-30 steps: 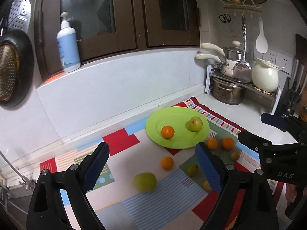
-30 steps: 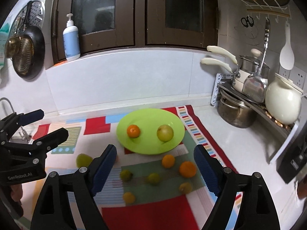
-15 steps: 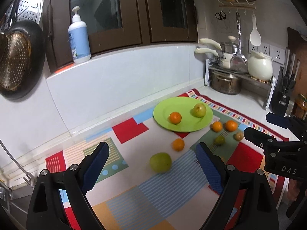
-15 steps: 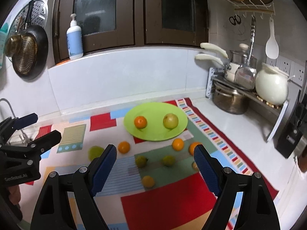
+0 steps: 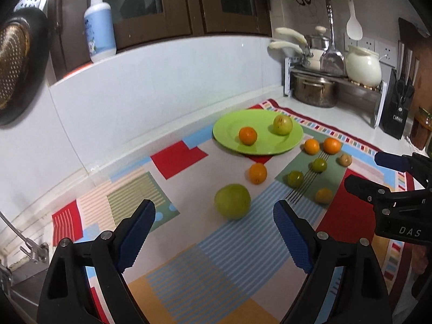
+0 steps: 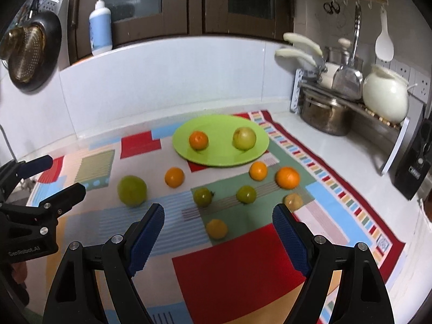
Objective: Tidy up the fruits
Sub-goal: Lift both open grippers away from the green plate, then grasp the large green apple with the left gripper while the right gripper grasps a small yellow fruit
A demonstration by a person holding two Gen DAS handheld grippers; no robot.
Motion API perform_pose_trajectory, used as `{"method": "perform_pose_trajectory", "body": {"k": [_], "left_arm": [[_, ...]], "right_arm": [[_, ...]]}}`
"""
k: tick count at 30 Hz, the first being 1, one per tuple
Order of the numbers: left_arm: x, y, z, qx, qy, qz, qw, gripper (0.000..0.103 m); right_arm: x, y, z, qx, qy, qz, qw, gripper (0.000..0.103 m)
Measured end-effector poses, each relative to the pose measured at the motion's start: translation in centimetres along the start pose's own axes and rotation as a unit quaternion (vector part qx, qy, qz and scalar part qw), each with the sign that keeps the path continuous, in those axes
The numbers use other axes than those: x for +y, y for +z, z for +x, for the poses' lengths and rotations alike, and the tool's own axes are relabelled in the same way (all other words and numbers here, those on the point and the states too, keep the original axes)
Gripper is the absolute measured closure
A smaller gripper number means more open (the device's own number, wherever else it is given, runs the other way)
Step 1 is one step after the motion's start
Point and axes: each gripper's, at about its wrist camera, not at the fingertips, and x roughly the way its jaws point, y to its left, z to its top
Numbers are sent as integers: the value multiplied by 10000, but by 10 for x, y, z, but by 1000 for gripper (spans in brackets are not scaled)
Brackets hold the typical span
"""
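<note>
We hold the left gripper [image 5: 214, 222] and right gripper [image 6: 218, 225] with jaws open and empty above the patchwork mat [image 6: 237, 264]; a large green fruit [image 5: 232, 201] lies near left, an orange [image 6: 198, 139] and another green fruit [image 6: 244, 138] on the far green plate [image 6: 221, 159].

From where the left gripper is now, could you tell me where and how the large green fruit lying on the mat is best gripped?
Grip the large green fruit across its widest middle, one pad on each side. It is round and sits alone on the mat, directly ahead of the open left gripper, so come straight forward and down. The nearest orange lies clear behind it, so the sides seem free.
</note>
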Motion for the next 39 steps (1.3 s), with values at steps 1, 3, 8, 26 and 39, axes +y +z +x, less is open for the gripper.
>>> {"method": "perform_pose_trajectory", "body": {"k": [1,3,8,26,39], "left_arm": [[1,-2,4,40,-18,4,10000,14],[1,-4,11,110,-27,16,9999,16],[2,-7,30,267,-104,26,9996,18],[-5,-1,101,905,-375,-304,9947,30],[-12,5,117,1063,-464,-414,9924,53]], "right_arm": [[1,-1,3,49,13,4,10000,20],[2,-5,12,149,26,17,9999,20],[1,-11,30,353,93,68,9993,21],[-12,-20,81,948,293,410,9942,47],[-16,-23,94,1085,427,474,9920,71]]}}
